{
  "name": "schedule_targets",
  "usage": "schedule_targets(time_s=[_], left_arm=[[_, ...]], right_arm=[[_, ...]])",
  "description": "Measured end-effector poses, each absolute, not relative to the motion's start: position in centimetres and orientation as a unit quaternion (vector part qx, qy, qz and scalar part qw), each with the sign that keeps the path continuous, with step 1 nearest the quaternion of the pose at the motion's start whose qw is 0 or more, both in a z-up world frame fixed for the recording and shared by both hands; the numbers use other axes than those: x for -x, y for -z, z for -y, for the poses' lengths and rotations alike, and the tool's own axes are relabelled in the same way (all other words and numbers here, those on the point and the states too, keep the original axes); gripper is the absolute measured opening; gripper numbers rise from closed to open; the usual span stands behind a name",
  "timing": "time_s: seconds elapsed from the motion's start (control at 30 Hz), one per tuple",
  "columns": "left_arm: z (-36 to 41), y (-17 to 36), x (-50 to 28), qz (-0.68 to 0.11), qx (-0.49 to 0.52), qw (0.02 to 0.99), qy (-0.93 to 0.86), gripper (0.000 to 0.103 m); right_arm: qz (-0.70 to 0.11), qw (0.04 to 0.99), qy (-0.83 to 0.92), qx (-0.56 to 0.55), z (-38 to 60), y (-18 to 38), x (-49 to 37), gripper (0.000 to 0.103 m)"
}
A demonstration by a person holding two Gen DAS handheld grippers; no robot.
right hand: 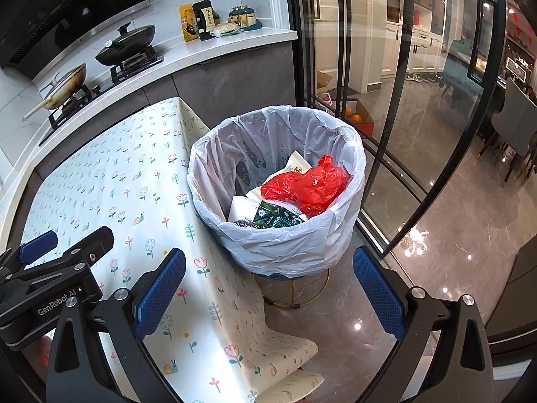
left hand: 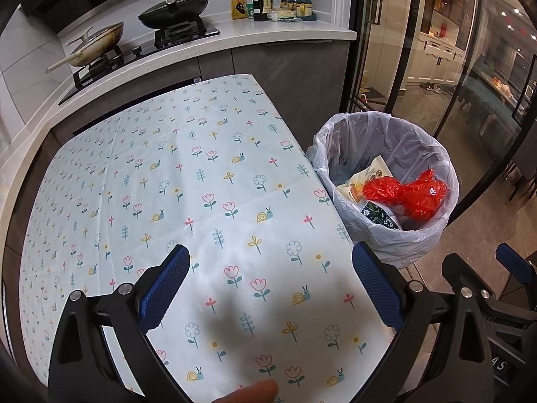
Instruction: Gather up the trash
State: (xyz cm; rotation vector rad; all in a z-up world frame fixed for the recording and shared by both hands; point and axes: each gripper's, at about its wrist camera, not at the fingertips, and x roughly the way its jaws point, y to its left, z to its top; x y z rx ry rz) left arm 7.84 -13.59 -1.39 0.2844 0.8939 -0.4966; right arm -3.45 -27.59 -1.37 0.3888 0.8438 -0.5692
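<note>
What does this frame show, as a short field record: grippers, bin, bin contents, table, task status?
left gripper: open, empty, over the table
right gripper: open, empty, facing the bin
bin: white liner, beside the table's edge
bin contents: red plastic bag, green packet, pale wrappers
table: floral cloth, no trash visible on it
task status: looks complete

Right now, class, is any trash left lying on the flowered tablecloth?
No: in the left wrist view the tablecloth is bare, and the red bag and wrappers already lie inside the lined bin.
</note>
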Motion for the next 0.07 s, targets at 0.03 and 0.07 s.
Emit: schedule_targets(time_s=[0.03,0.07], left_arm=[[13.56,1.41,-7.87,-0.427,-0.136,0.862,0.238,0.093],[13.49,1.40,-7.82,-0.427,-0.136,0.862,0.238,0.093]], right_arm=[[-0.402,0.855,0.271,-0.185,27.57,1.38,3.38,0.096],[-0.402,0.855,0.271,-0.185,27.57,1.38,3.38,0.096]])
